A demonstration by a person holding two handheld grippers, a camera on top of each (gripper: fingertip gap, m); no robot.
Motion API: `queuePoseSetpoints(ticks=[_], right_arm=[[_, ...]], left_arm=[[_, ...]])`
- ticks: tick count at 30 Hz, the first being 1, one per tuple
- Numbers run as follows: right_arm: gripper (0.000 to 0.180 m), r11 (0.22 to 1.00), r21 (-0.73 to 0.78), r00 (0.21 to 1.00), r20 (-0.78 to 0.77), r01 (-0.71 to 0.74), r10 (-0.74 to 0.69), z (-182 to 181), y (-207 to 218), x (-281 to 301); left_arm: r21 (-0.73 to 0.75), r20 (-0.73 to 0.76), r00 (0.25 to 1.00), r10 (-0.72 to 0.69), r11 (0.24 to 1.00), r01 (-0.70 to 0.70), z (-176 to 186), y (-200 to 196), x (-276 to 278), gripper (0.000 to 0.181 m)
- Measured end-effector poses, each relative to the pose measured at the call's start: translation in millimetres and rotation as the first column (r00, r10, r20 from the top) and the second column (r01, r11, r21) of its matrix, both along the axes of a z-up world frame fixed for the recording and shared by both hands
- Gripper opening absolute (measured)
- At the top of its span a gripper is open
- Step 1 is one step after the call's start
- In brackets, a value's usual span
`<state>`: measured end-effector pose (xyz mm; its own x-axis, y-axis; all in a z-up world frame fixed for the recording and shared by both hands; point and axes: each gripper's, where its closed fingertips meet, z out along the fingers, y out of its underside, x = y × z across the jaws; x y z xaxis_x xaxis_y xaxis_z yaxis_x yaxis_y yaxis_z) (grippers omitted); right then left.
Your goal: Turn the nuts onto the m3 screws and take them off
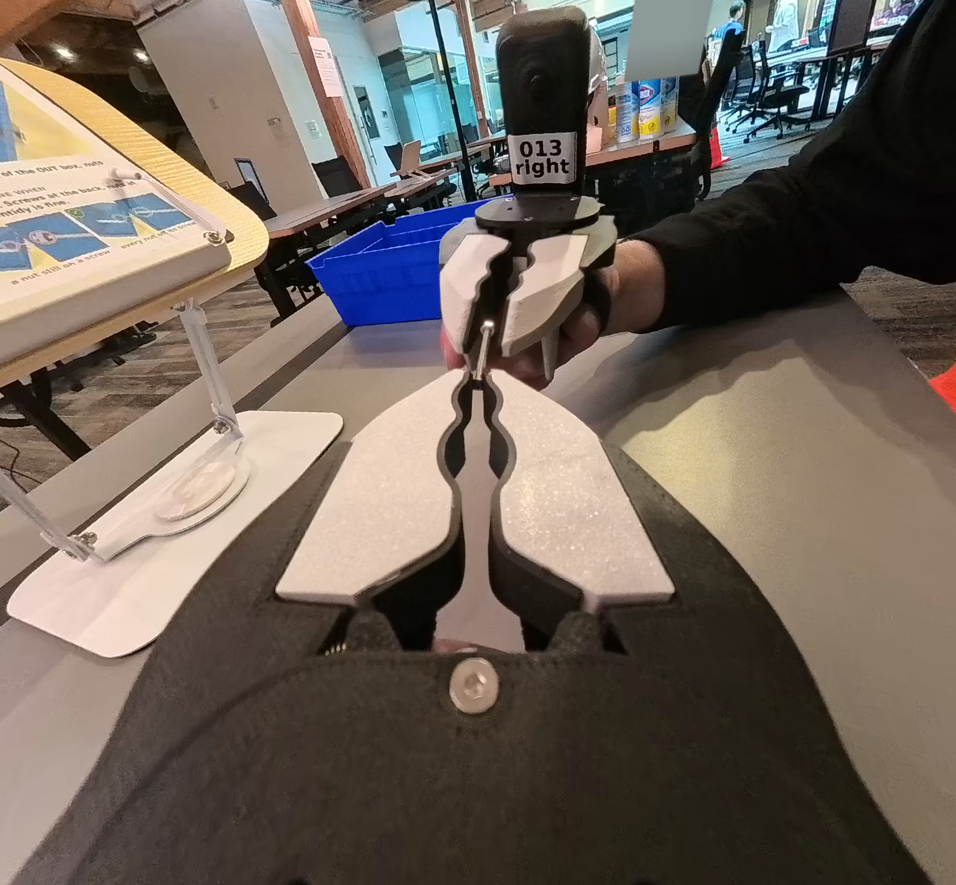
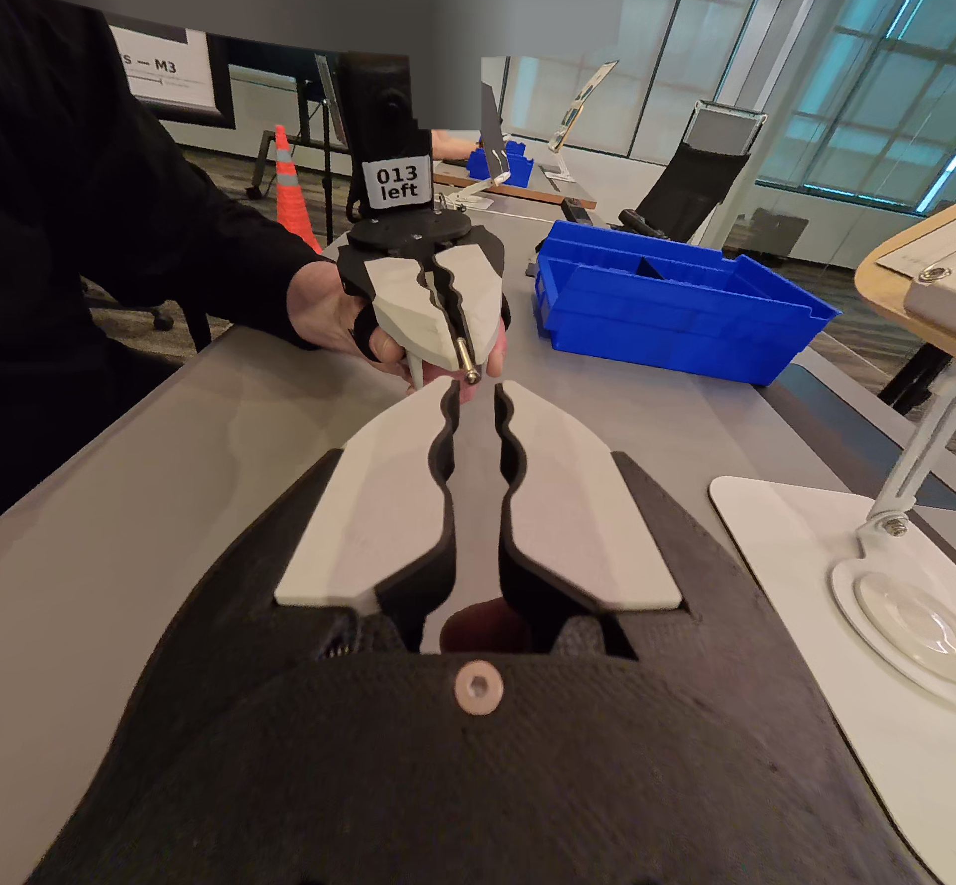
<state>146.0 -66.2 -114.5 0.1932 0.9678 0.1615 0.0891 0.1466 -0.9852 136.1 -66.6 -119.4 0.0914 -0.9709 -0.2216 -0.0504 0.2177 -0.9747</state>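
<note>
Keep left gripper [image 1: 477, 380] clenched on screw [image 1: 482, 351]; close parted right gripper [image 2: 476, 385] squarely around screw's tip (nut indiscernible).

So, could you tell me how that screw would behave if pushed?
The screw is a thin round metal shaft, so probably stiff and apt to roll on the smooth table. Shiny, so it may slip in the left claw.
</note>
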Motion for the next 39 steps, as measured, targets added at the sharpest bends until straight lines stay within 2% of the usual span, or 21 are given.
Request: queuePoseSetpoints(ticks=[11, 17, 24, 29, 31, 34, 39], right_arm=[[0.010, 0.999, -0.003, 0.998, 0.047, -0.036, 0.037, -9.2, -6.1, -4.4], [0.012, 1.000, 0.008, 1.000, -0.013, 0.002, -0.001, 2.9, -0.3, 1.0], [0.008, 0.998, -0.022, 0.998, 0.009, -0.058, 0.058, -4.2, -6.6, -0.8], [0.011, 1.000, -0.003, 0.999, 0.040, -0.018, 0.018, -8.6, -1.7, -1.3], [0.013, 1.000, 0.004, 1.000, 0.006, -0.001, 0.001, -2.8, 1.0, 1.4], [0.013, 1.000, 0.014, 1.000, -0.026, -0.008, 0.008, 3.5, -0.9, 2.8], [0.011, 0.999, 0.011, 0.999, 0.008, -0.038, 0.038, -3.4, -6.3, -1.4]], left_arm=[[-0.005, -0.004, 1.000, 0.001, 1.000, -0.001, -0.8, 1.1, -0.5, 0.003], [-0.004, -0.008, 1.000, 0.002, 1.000, -0.002, -1.8, 1.1, -0.1, 0.004], [0.004, -0.011, 1.000, 0.003, 1.000, -0.003, -2.3, -0.2, 0.2, 0.003], [-0.006, -0.002, 1.000, 0.006, 1.000, -0.006, -0.2, 1.4, 0.1, 0.003], [-0.004, -0.006, 1.000, 0.006, 1.000, -0.006, -1.1, 1.3, 0.8, 0.003], [-0.004, -0.007, 1.000, 0.006, 1.000, -0.006, -1.2, 0.9, 1.5, 0.003], [-0.003, -0.004, 1.000, 0.006, 1.000, -0.006, -0.6, 0.7, 1.0, 0.003]])
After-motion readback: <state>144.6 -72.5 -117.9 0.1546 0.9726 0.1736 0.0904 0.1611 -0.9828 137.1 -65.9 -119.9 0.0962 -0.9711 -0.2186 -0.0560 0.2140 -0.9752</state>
